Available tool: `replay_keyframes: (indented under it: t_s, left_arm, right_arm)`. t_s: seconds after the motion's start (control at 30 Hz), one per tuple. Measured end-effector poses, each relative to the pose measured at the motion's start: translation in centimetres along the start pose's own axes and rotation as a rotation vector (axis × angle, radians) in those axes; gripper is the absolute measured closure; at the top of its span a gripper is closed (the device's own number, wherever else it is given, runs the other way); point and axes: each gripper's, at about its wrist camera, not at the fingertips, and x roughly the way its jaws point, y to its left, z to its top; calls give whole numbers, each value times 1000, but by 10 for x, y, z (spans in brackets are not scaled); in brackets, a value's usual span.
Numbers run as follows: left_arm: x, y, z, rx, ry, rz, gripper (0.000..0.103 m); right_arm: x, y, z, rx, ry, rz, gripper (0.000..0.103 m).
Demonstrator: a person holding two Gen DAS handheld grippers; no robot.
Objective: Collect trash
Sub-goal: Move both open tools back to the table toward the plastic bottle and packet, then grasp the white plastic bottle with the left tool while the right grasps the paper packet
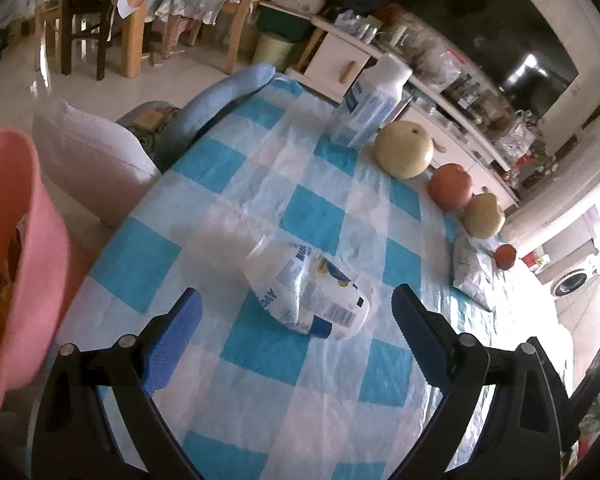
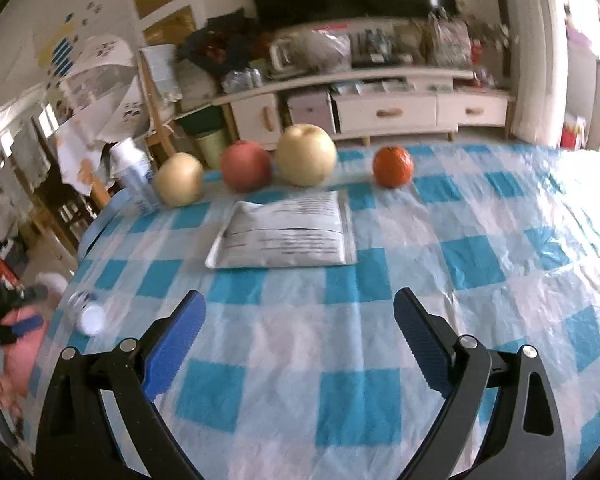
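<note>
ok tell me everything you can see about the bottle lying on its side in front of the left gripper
The bottle is a clear plastic one lying on its side on the blue-and-white checked table cover, apart from the fruit. A white label with blue print, yellow spots and a barcode wraps it. It looks empty and somewhat crumpled. It lies just ahead of the open left gripper, roughly centred between the blue pads, untouched. In the right wrist view its round end faces the camera.

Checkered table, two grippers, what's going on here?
Trash pickup, nothing grasped yet. The left gripper is open over a crushed plastic bottle lying on the checkered tablecloth, with a pink bin to its left. The right gripper is open and empty, facing a silver foil pouch in front of a row of fruit.
</note>
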Motion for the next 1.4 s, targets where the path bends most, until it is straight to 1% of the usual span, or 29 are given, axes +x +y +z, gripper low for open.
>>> replay_keyframes:
  t_s: [0.27, 0.37, 0.43, 0.5, 0.53, 0.57, 0.7, 0.77, 0.87, 0.9, 0.93, 0.97, 1.0, 1.07, 1.1, 1.17, 1.23, 1.3, 1.4]
  left_arm:
    - [28, -12, 6, 26, 18, 78, 7]
    - [34, -17, 6, 50, 21, 97, 7]
    - [38, -20, 6, 70, 22, 118, 7]
    - [43, -21, 6, 84, 29, 136, 7]
    - [44, -21, 5, 87, 33, 139, 7]
    - [46, -21, 5, 91, 36, 143, 7]
    - [49, -22, 4, 110, 41, 157, 7]
    - [51, -21, 4, 114, 45, 165, 7]
    - [54, -21, 2, 126, 59, 175, 7]
    - [54, -21, 2, 129, 60, 176, 7]
    - [53, -21, 2, 134, 61, 177, 7]
    - [53, -21, 2, 138, 60, 180, 7]
    - [53, -21, 2, 141, 58, 185, 7]
    - [54, -21, 1, 153, 58, 198, 7]
    - [55, -21, 0, 159, 65, 196, 7]
    - [57, -22, -1, 170, 74, 201, 7]
    - [59, -25, -3, 193, 72, 221, 7]
    - [61, -27, -4, 209, 70, 234, 7]
    - [62, -29, -5, 226, 70, 252, 7]
  right_arm:
    - [50, -14, 26, 49, 38, 35, 9]
    - [68, -16, 37, 47, 65, 47, 9]
    - [85, -17, 42, 43, 102, 62, 9]
    - [101, -17, 42, 39, 139, 66, 9]
    - [107, -13, 40, 24, 148, 66, 7]
    - [107, -9, 40, 1, 143, 71, 6]
    - [107, 8, 33, -64, 162, 132, 6]
    - [103, 23, 25, -112, 182, 179, 6]
    - [94, 52, 11, -187, 237, 311, 6]
    - [90, 62, 7, -214, 250, 342, 6]
    - [82, 76, -1, -261, 265, 393, 6]
    - [73, 87, -5, -302, 260, 426, 6]
    - [64, 94, -7, -338, 238, 437, 6]
    - [52, 99, -2, -377, 176, 410, 6]
    - [45, 98, 6, -383, 124, 364, 6]
    - [43, 92, 19, -393, 52, 258, 6]
    - [52, 84, 30, -373, 44, 182, 6]
    - [66, 74, 36, -353, 57, 133, 6]
    - [87, 72, 35, -380, 113, 130, 6]
